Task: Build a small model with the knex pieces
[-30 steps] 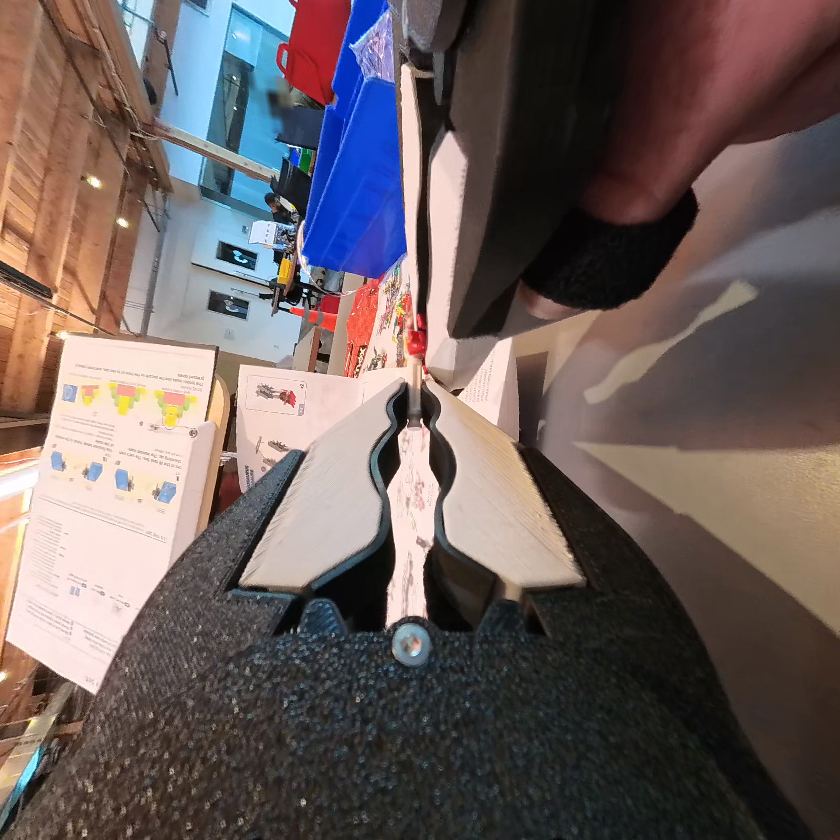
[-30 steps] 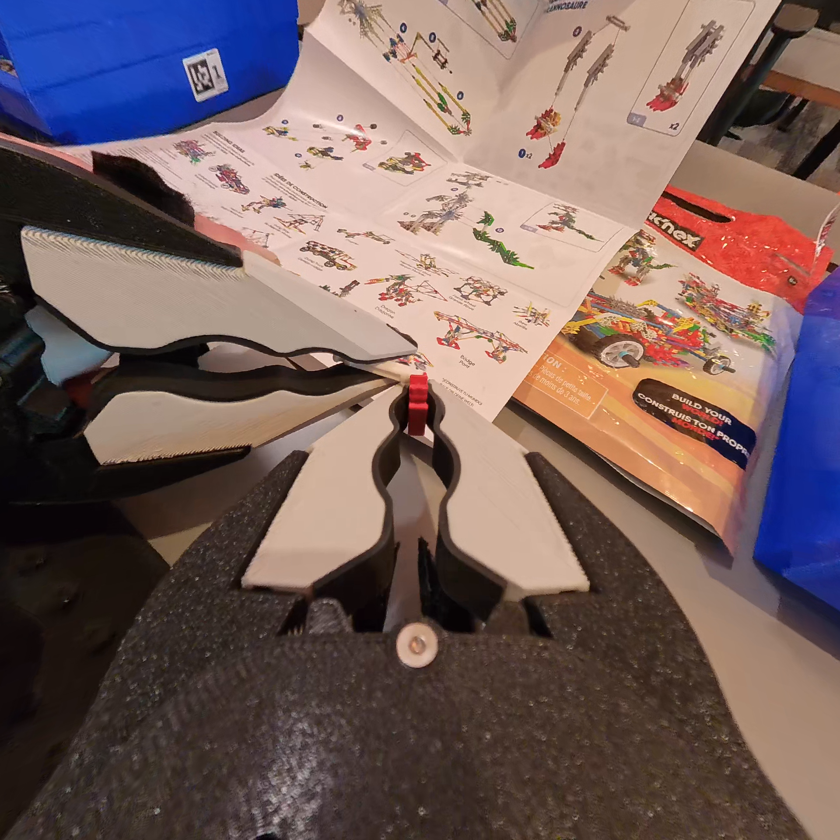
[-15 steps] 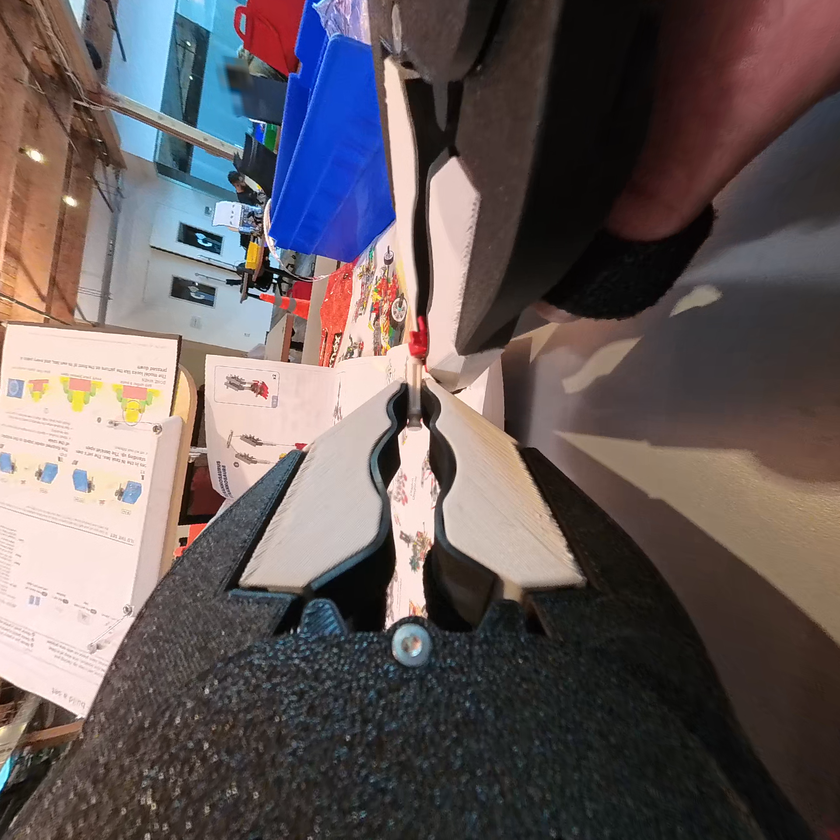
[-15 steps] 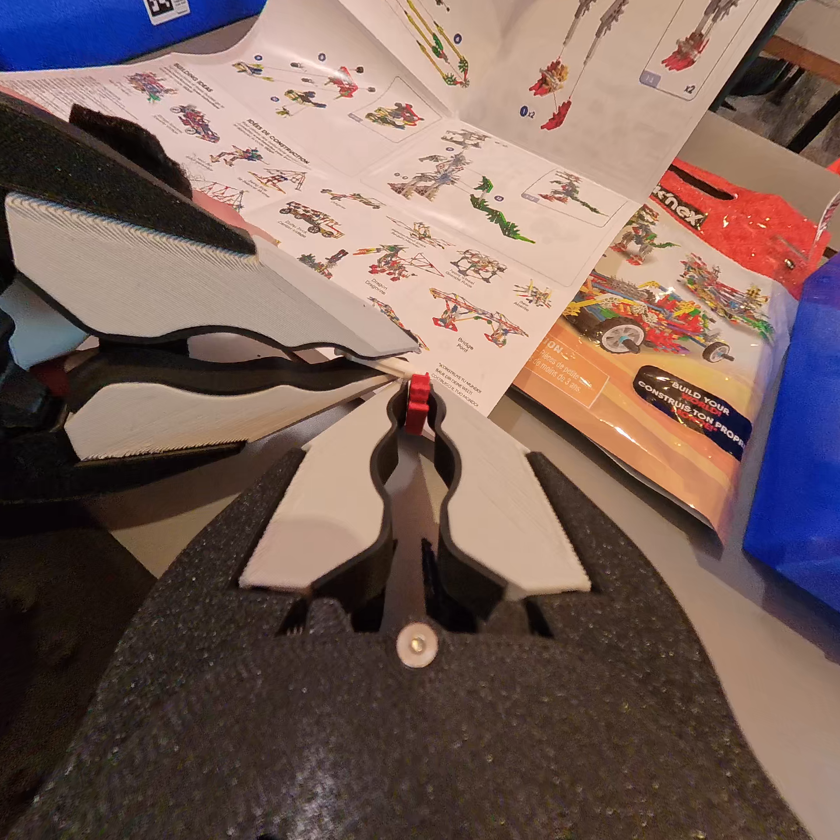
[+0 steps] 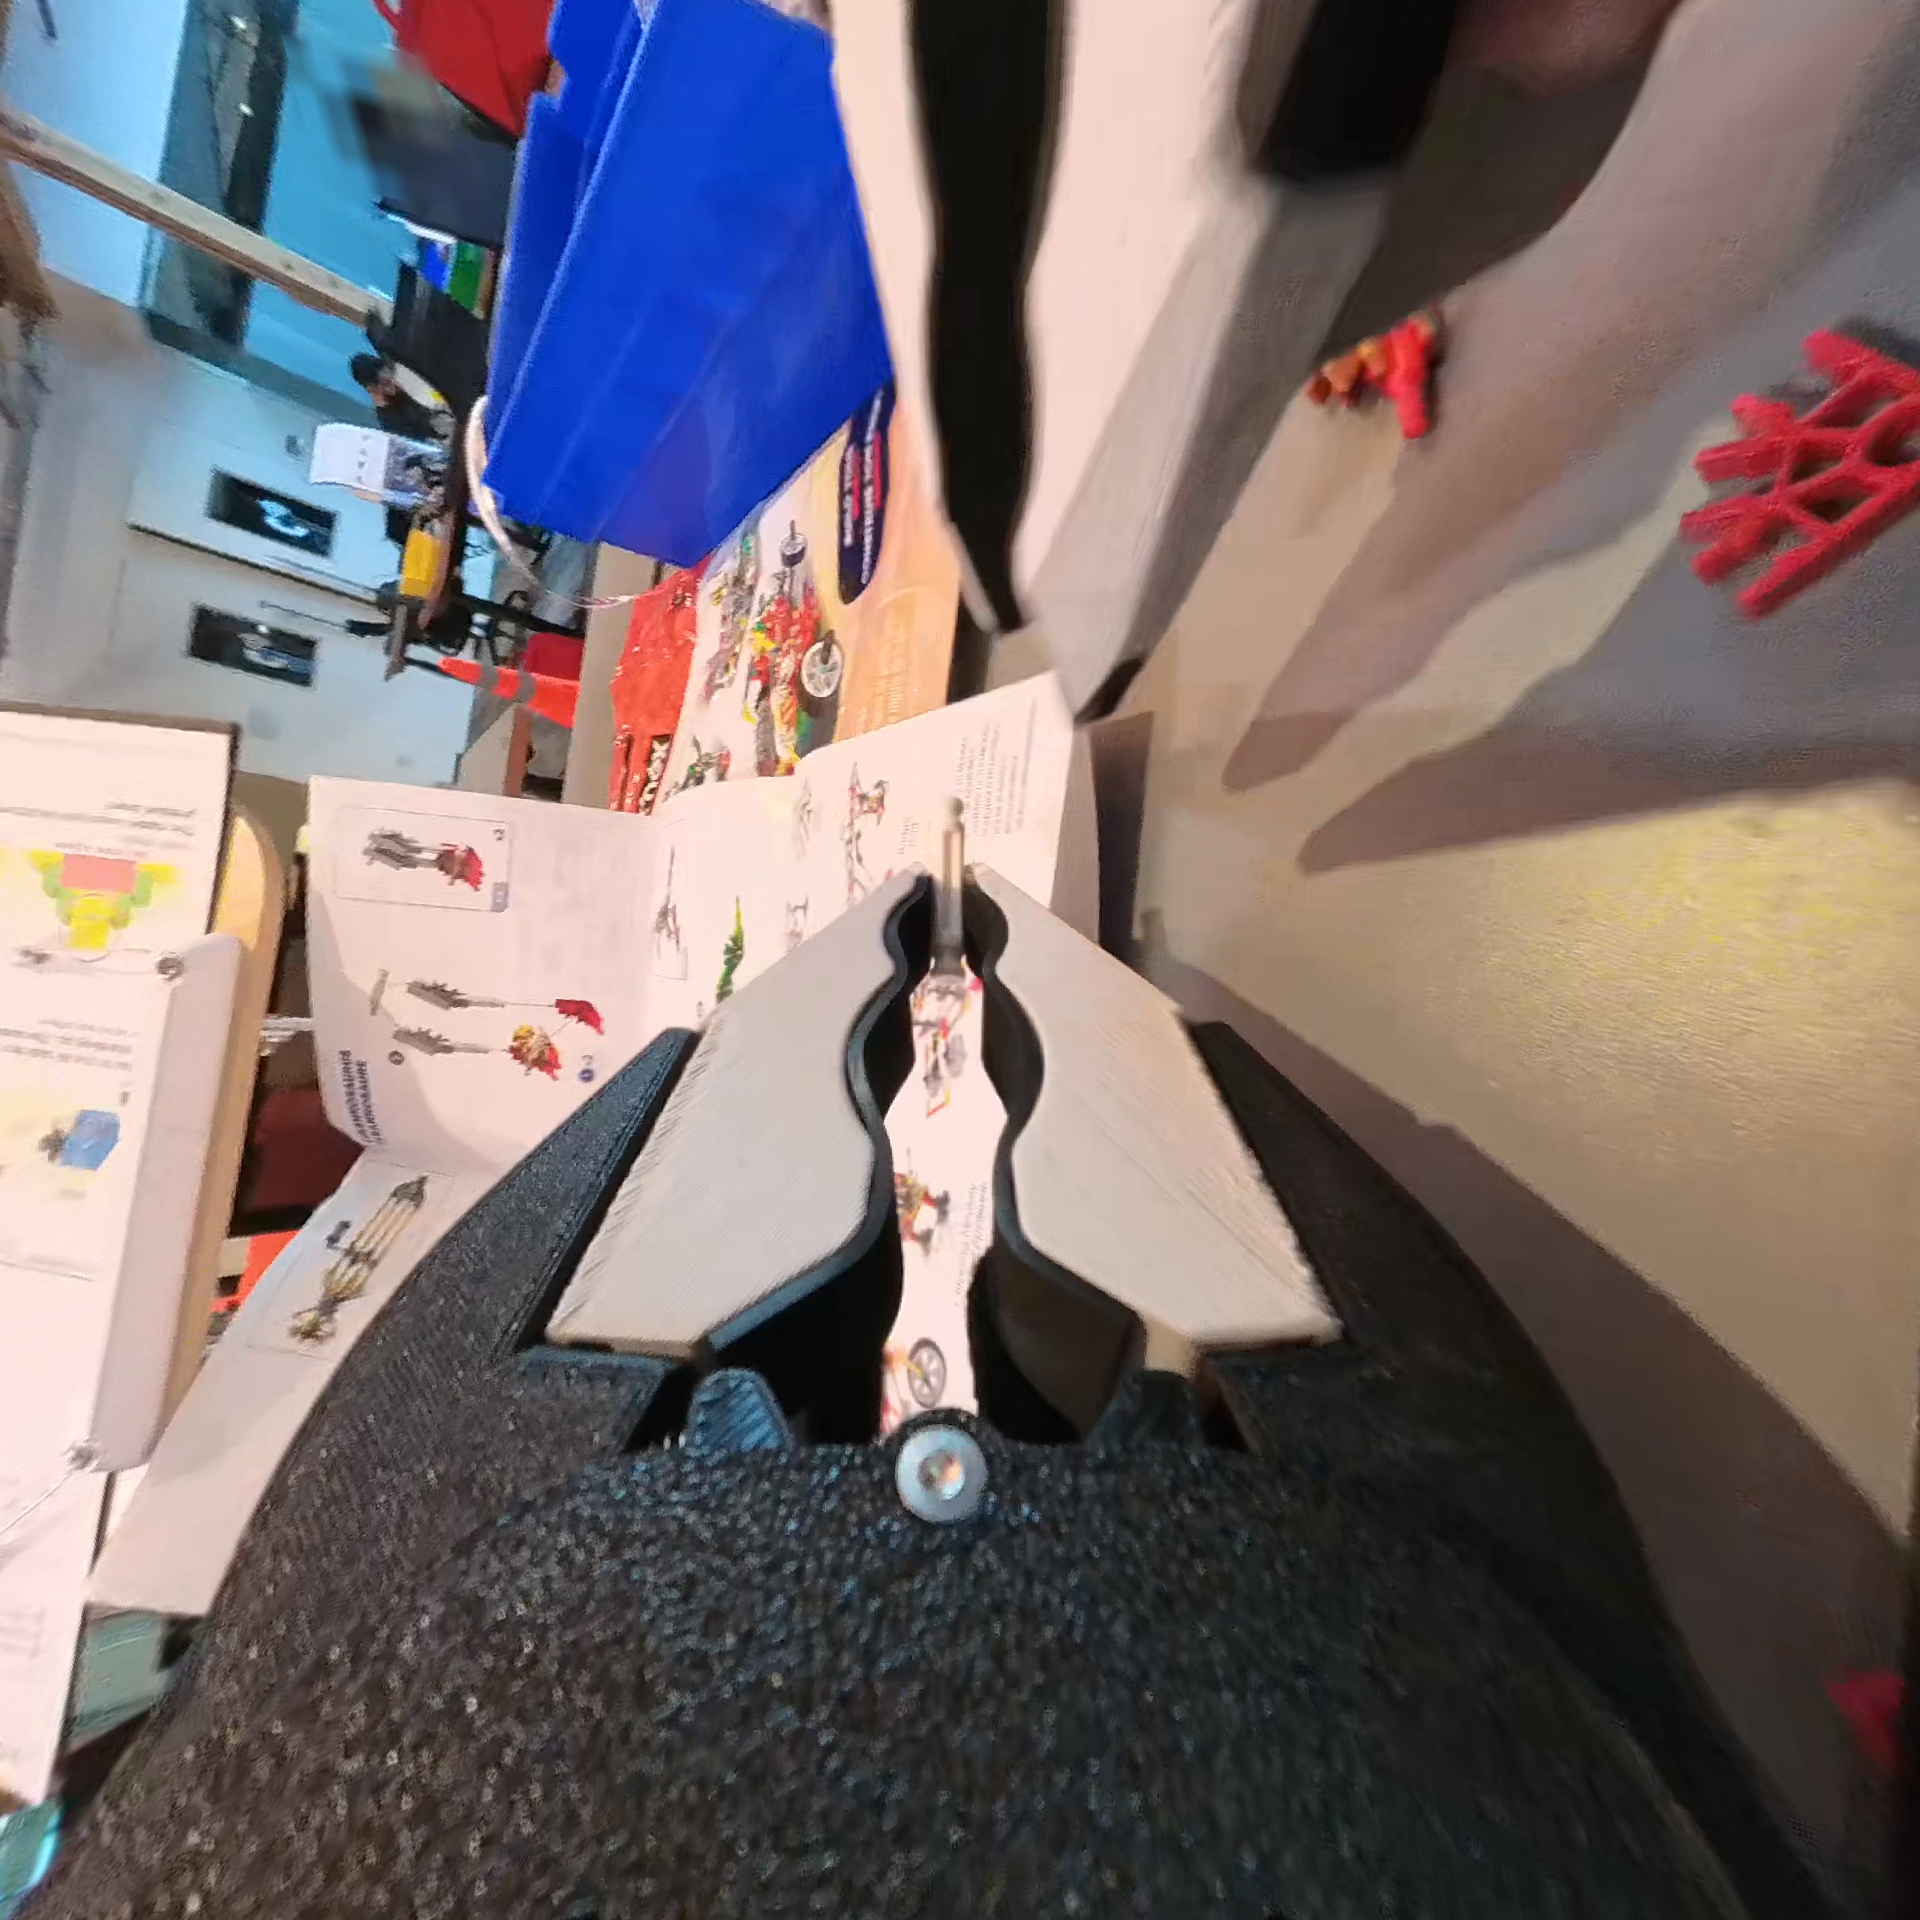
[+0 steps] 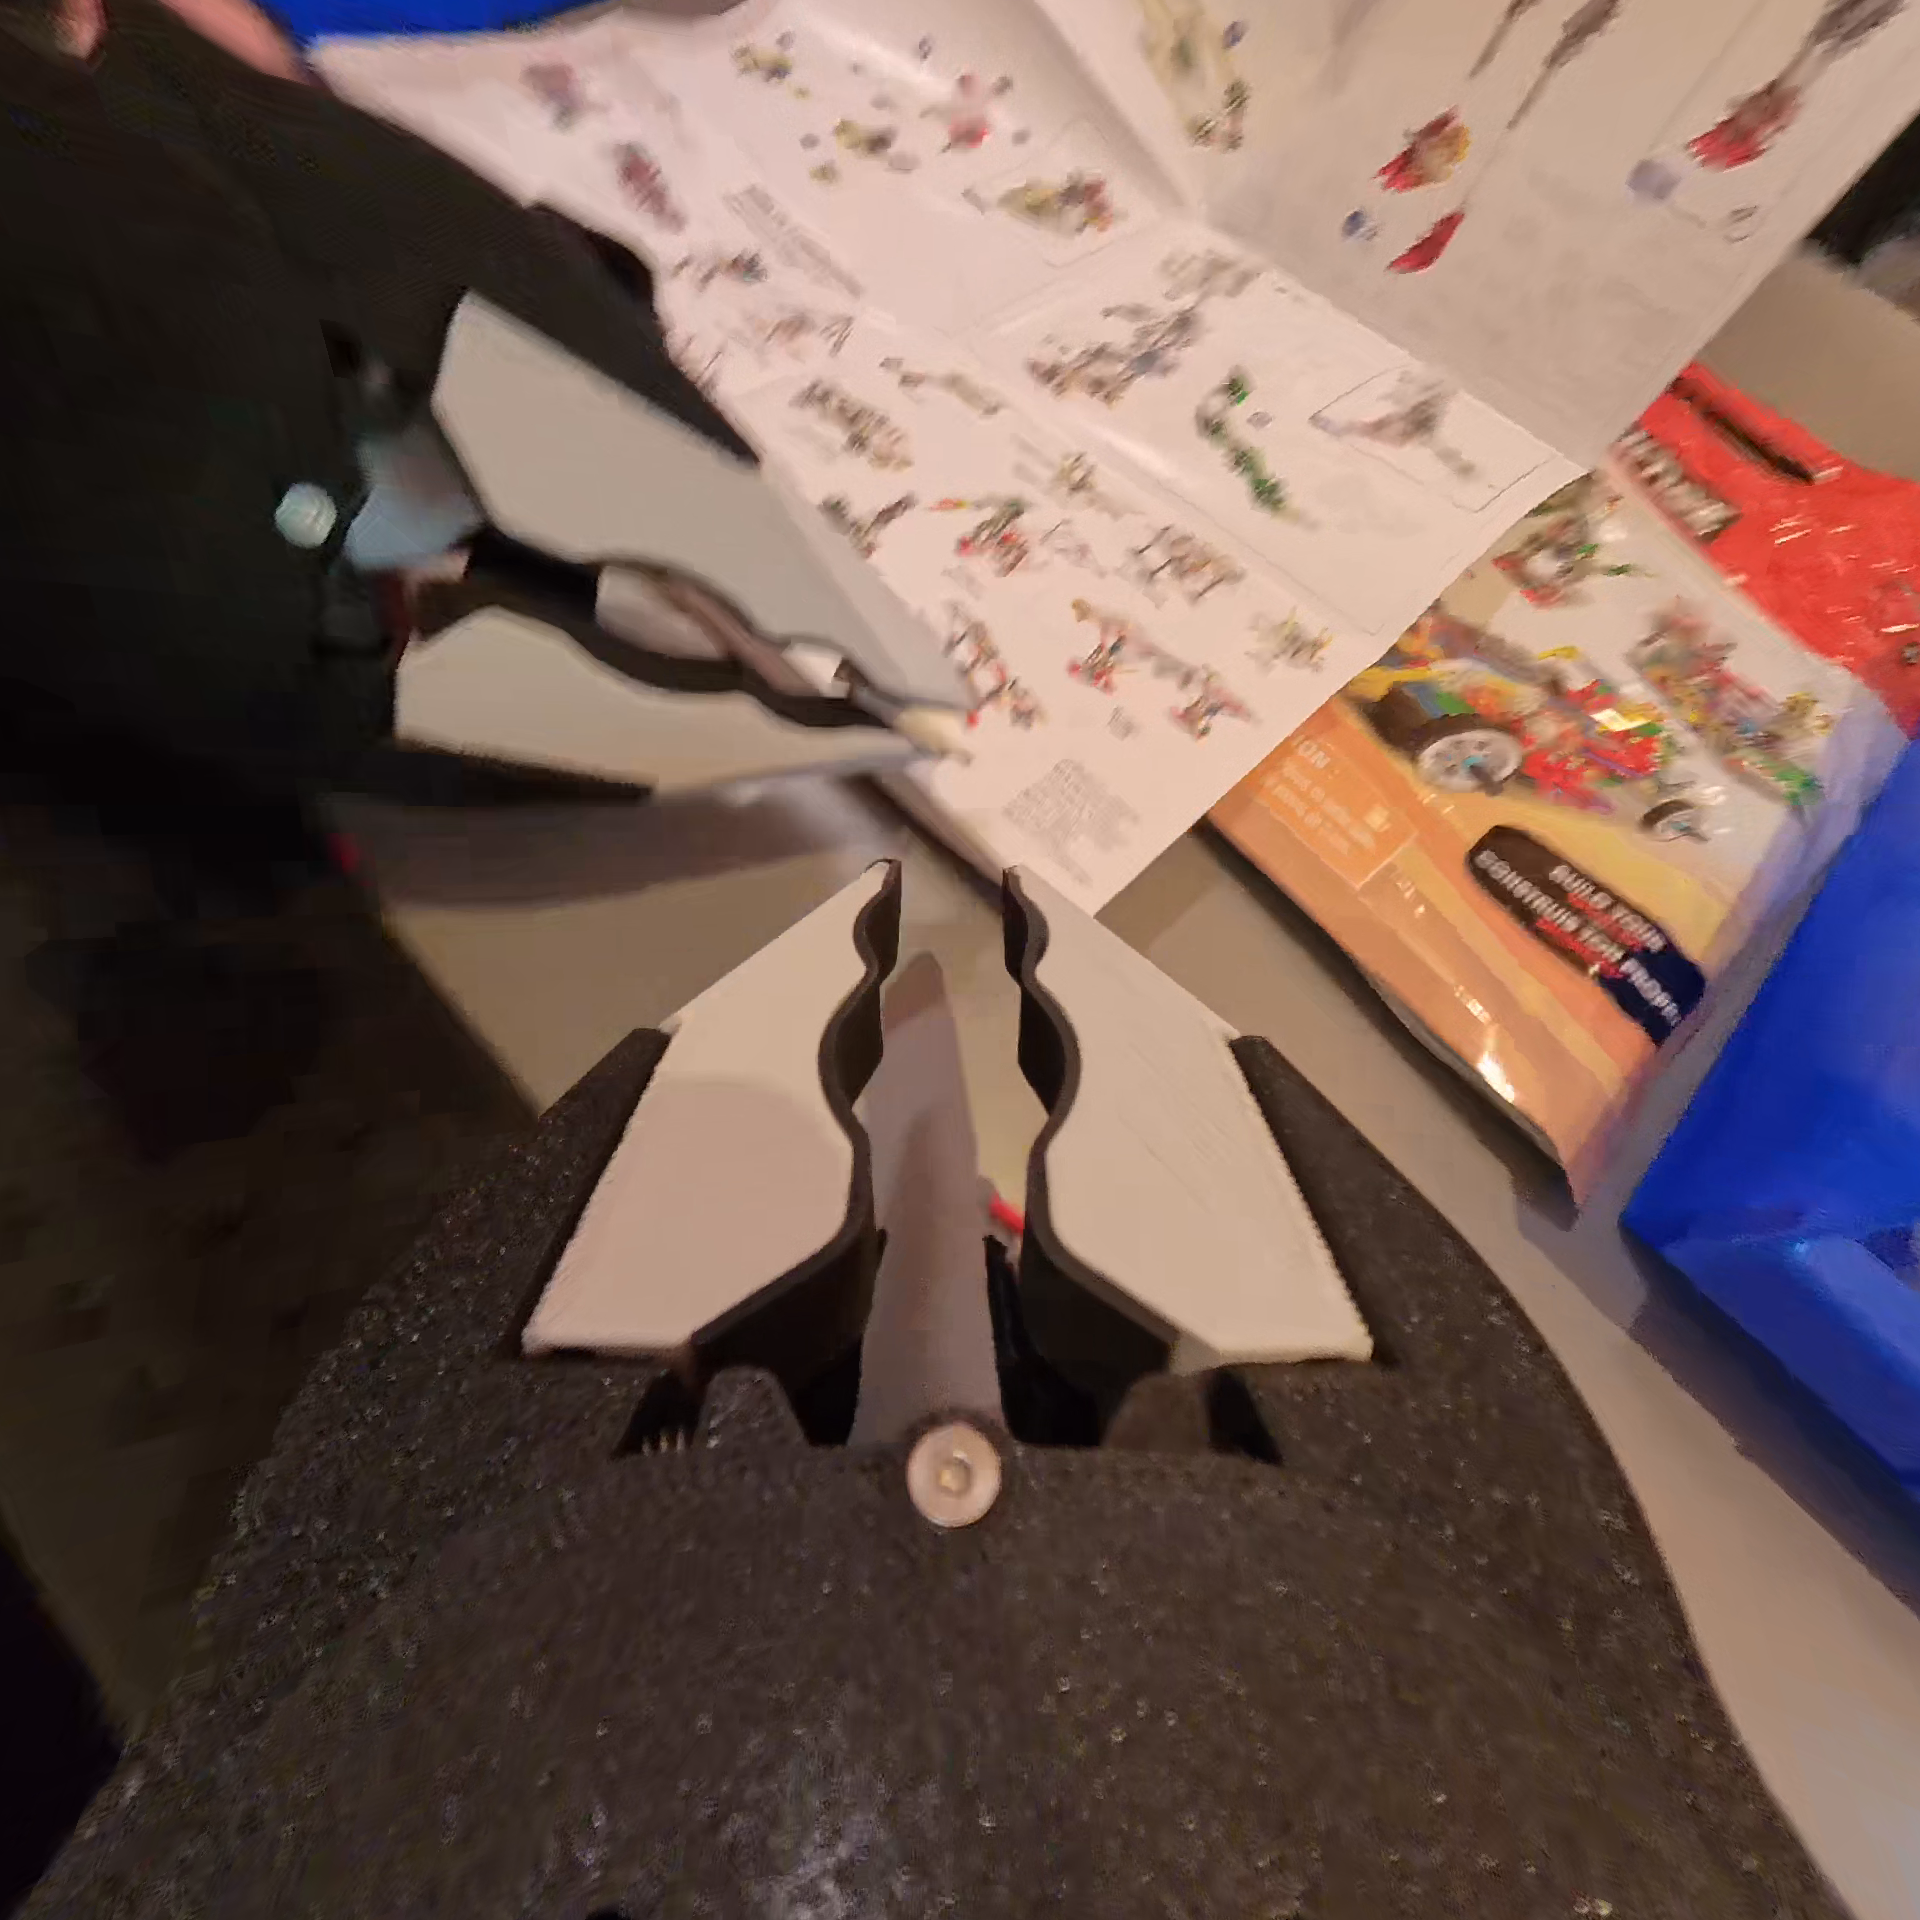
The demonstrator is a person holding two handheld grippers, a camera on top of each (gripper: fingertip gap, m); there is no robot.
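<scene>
Grey tabletop (image 6: 1351,1091) carries instruction sheet (image 6: 1039,416) at 12 o'clock, toy package (image 6: 1558,748) at 2, blue bin (image 6: 1808,1195) at 3. Left gripper (image 5: 948,883) pinches thin grey rod (image 5: 950,831), its tip protruding toward 12. Right gripper (image 6: 951,894) parted, empty.

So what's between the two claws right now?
Right wrist view: bare grey table between the open right claw and the left claw, which pinches a thin grey rod.
</scene>
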